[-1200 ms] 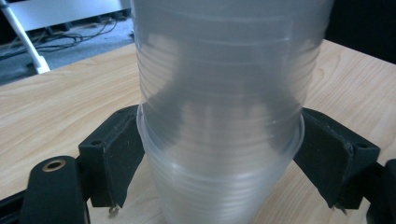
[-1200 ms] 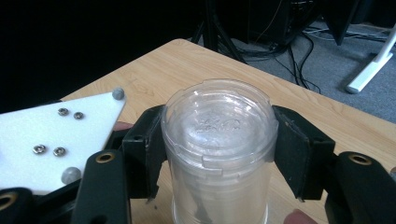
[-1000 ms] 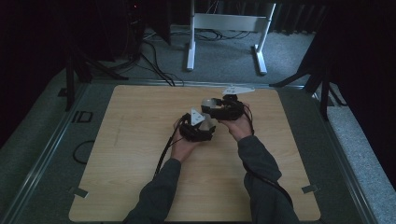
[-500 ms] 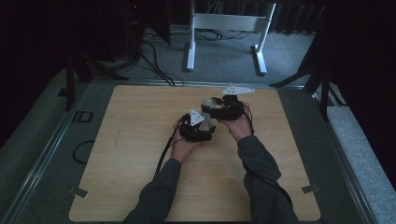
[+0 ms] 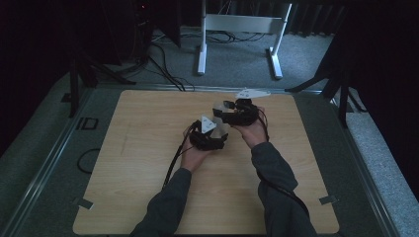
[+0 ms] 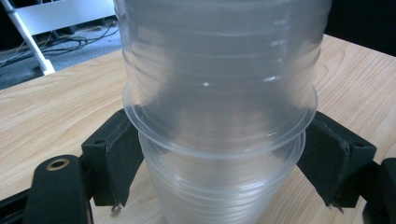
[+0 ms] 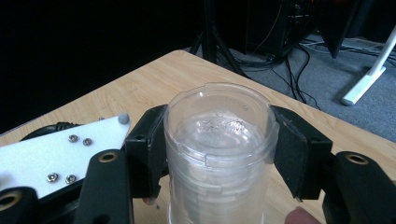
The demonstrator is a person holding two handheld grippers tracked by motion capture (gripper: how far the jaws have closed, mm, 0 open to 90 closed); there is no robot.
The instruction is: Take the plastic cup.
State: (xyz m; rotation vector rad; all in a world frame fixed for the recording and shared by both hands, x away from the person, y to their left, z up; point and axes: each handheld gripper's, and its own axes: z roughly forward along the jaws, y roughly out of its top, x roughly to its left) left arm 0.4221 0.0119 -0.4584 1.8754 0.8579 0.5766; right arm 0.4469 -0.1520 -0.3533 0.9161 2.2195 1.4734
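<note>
A stack of clear plastic cups (image 6: 219, 93) is held between my two grippers above the middle of the wooden table (image 5: 148, 148). My left gripper (image 6: 224, 168) is shut on the narrower inner cups (image 6: 219, 191), just below the rim of the outermost cup. My right gripper (image 7: 223, 154) has its pads against the sides of the outermost cup (image 7: 219, 140), near its closed base; its jaws have just been closing on it. In the high view the left gripper (image 5: 217, 132) and right gripper (image 5: 223, 114) sit close together, with the cups (image 5: 221, 123) between them.
A white metal stand (image 5: 237, 29) and loose cables (image 5: 163, 59) lie on the floor beyond the table's far edge. Black tripod legs (image 5: 79, 74) stand at the far left. The left gripper's pale plate (image 7: 56, 158) sits near the right gripper's left jaw.
</note>
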